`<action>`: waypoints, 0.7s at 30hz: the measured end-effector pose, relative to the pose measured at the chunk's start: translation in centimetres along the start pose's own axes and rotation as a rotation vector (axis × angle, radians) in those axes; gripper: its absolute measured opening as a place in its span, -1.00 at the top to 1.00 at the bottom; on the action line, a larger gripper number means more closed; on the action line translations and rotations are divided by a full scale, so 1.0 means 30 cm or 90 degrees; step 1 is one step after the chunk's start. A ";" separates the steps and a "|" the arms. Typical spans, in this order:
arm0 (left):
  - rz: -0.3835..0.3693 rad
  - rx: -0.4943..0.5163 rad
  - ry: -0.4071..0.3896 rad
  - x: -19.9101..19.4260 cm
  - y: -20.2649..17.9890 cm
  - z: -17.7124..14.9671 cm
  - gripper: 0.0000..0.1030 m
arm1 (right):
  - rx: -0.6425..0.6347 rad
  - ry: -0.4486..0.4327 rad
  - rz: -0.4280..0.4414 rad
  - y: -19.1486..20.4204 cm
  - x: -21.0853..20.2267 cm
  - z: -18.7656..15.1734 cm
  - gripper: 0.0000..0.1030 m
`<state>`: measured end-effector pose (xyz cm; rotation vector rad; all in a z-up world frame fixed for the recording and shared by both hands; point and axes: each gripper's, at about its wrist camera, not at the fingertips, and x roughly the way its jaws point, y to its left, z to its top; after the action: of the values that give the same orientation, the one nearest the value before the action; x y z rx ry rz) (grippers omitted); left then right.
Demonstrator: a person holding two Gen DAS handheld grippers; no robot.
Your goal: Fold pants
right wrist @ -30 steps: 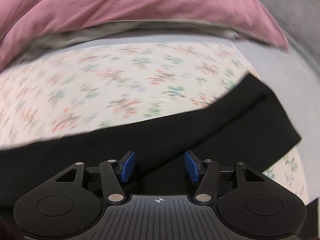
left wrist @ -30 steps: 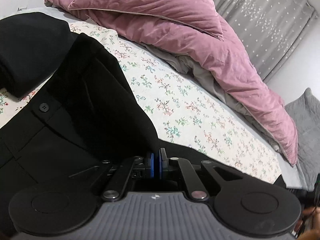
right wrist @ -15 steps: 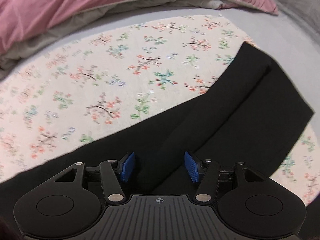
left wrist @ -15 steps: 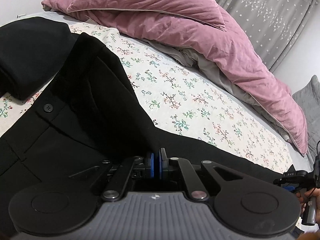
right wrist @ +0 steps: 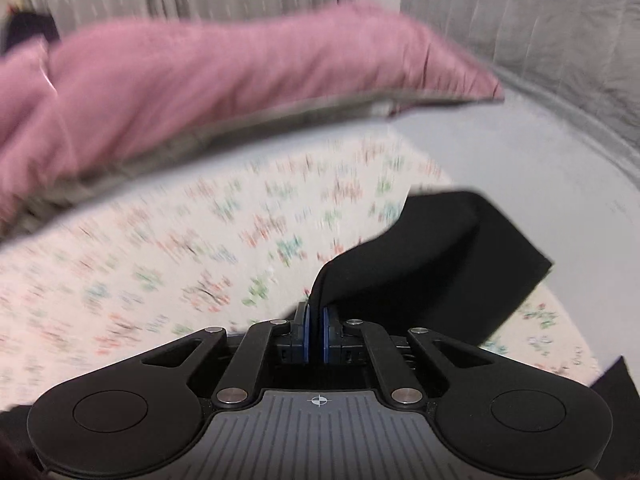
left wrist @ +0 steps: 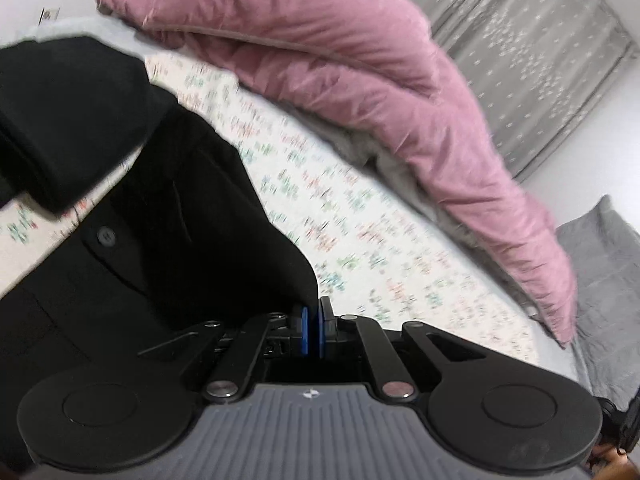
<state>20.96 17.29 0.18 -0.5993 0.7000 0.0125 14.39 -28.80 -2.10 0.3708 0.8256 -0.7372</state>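
Right wrist view shows the right gripper (right wrist: 315,334) clamped on a raised fold of the black pants (right wrist: 432,256) lying on the floral bedsheet (right wrist: 180,264), the left gripper (left wrist: 311,332) pinching their edge likewise; light, limp cloth, probably best gripped at hems.

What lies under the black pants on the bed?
Under the black pants lies the floral sheet, showing beside them in both views; a pale grey sheet lies beyond it. Whatever sits directly beneath the fabric is covered. Both hand-held grippers pinch the pants.
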 end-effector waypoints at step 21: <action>0.018 -0.095 0.111 -0.280 0.388 -0.469 0.32 | 0.002 0.042 0.047 -0.280 -0.466 -0.690 0.93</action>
<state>3.62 21.18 -9.19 -0.7396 0.8816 0.0395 -8.92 -16.78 -4.64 0.4275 0.8680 -0.6604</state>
